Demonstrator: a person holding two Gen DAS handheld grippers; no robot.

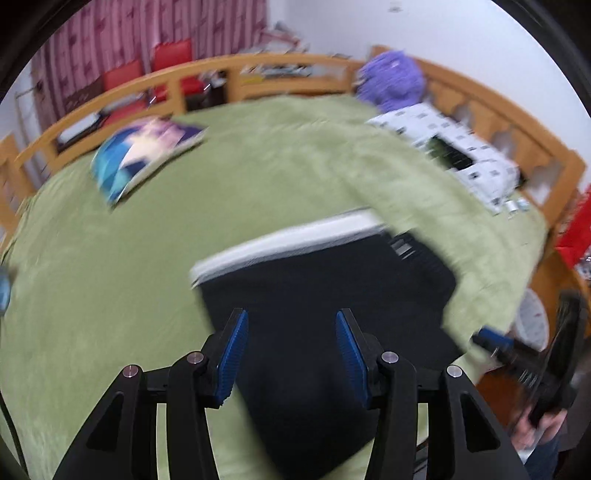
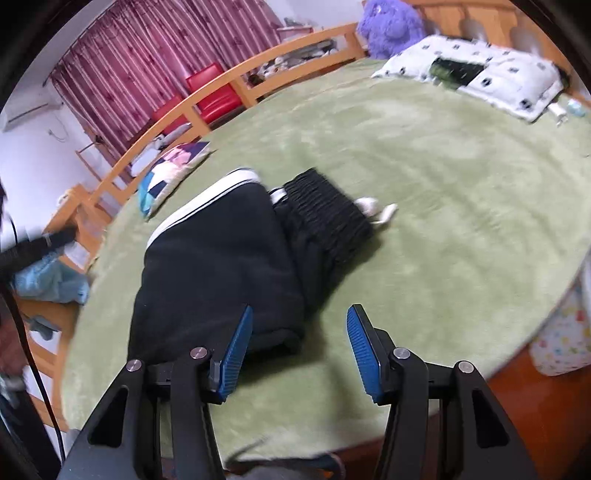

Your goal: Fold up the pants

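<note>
Black pants lie folded over on the green blanket, with a white side stripe along the far edge. The ribbed waistband and white drawstrings lie at the right end. In the left wrist view the pants fill the middle, blurred. My left gripper hovers open over them with nothing pressed between its blue pads. My right gripper stands open above the blanket, just right of the pants' near corner, and holds nothing.
A wooden bed rail rings the far side. A colourful cushion lies beyond the pants. A white patterned pillow and a purple plush toy sit at the head. Blue cloth lies off the left edge.
</note>
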